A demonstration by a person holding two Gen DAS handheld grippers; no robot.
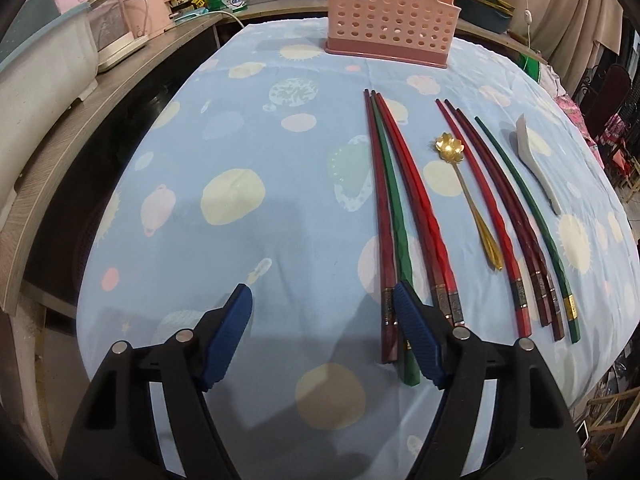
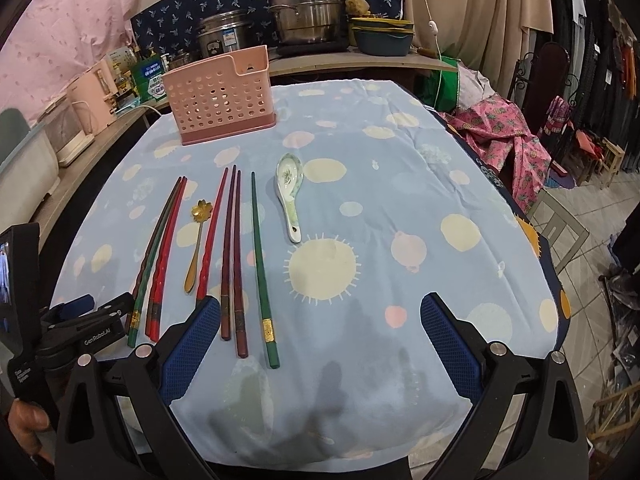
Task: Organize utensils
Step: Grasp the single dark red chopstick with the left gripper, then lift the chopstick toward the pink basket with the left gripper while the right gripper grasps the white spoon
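A pink perforated utensil holder [image 1: 390,12] [image 2: 222,94] stands at the table's far end. Several red, dark red and green chopsticks [image 1: 394,208] [image 2: 232,248] lie side by side on the blue cloth, with a gold flower-bowl spoon [image 1: 466,196] [image 2: 197,236] among them and a white ceramic spoon [image 1: 538,160] [image 2: 289,196] to their right. My left gripper [image 1: 322,316] is open and empty, low over the cloth, its right finger over the near ends of the leftmost chopsticks. My right gripper [image 2: 320,328] is open and empty near the front edge, right of the chopsticks.
A wooden counter [image 1: 52,160] with pink and white appliances runs along the left. Steel pots [image 2: 306,8] and bowls sit on a shelf behind the table. The left gripper also shows in the right wrist view [image 2: 86,312]. Clothes and stools stand to the right.
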